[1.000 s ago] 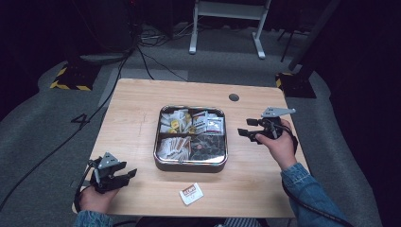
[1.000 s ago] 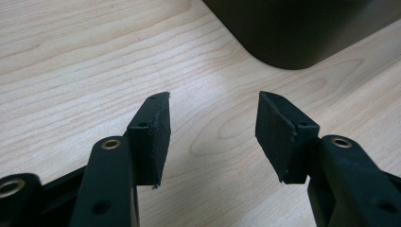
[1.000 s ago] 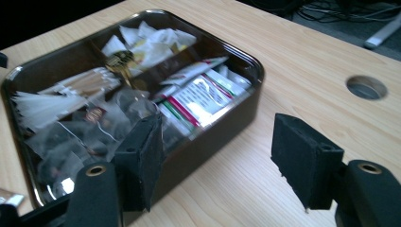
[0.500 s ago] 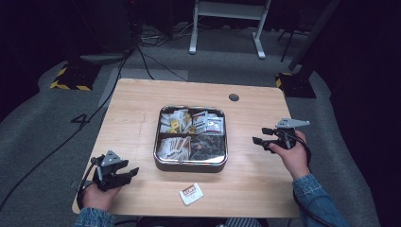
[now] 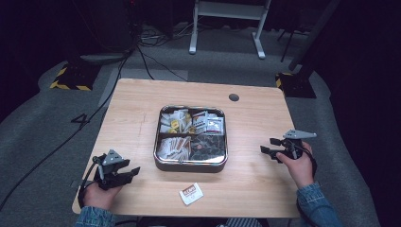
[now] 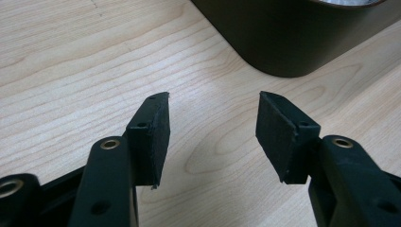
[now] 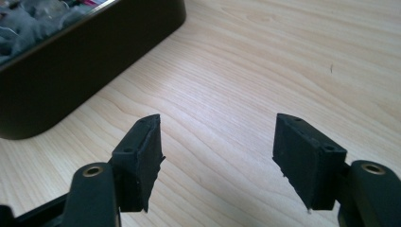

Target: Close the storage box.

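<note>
Tin [image 5: 190, 163] mid-table [image 5: 255, 118] — packets [image 5: 189, 123] inside, lone packet [image 5: 191, 194] before it, grippers left [image 5: 132, 173] and right [image 5: 266, 150].

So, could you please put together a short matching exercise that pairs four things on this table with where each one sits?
Things:
1. tin
2. packet
3. left gripper
4. right gripper

Places:
A. near the table's right edge, jaws open and empty
B. middle of the table, holding sachets in compartments
C. near the front left corner, jaws open and empty
D. flat on the wood in front of the tin

Pairs: 1-B, 2-D, 3-C, 4-A
</note>
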A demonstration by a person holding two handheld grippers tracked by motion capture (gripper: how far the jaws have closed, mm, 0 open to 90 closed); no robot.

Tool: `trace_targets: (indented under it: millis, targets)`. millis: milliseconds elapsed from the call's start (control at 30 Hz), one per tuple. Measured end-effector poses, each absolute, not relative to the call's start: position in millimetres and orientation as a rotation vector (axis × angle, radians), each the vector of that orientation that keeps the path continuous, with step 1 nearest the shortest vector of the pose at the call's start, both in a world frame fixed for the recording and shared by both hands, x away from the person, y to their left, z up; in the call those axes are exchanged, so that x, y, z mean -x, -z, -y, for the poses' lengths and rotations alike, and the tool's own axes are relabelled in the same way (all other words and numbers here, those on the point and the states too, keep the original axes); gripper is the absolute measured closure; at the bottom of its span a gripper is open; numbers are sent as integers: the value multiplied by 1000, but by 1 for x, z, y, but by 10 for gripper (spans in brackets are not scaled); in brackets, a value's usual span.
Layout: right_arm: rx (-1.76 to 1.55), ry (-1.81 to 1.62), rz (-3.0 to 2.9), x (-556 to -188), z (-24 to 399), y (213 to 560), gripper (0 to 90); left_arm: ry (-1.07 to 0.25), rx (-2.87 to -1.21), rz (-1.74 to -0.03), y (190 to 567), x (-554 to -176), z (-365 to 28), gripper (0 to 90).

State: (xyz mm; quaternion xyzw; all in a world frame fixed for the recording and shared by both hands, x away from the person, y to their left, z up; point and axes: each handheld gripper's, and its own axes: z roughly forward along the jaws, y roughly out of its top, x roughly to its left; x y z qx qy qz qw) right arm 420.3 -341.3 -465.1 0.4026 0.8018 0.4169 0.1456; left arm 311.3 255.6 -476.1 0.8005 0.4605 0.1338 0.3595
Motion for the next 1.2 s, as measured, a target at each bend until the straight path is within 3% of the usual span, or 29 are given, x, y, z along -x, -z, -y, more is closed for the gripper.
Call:
trace_targets:
  millis: [867, 1100, 1200]
  targets:
    - [-1080, -1079, -2406, -405, 338, 498, 286, -279, -2103, -1196, 482, -317, -251, 446]
    - [-1069, -1048, -2408, -403, 333, 501, 225, -259, -2114, -1202, 484, -319, -250, 442]
    - [-1036, -1034, -2402, -402, 330, 504, 139, -253, -2116, -1202, 484, -319, -250, 442]
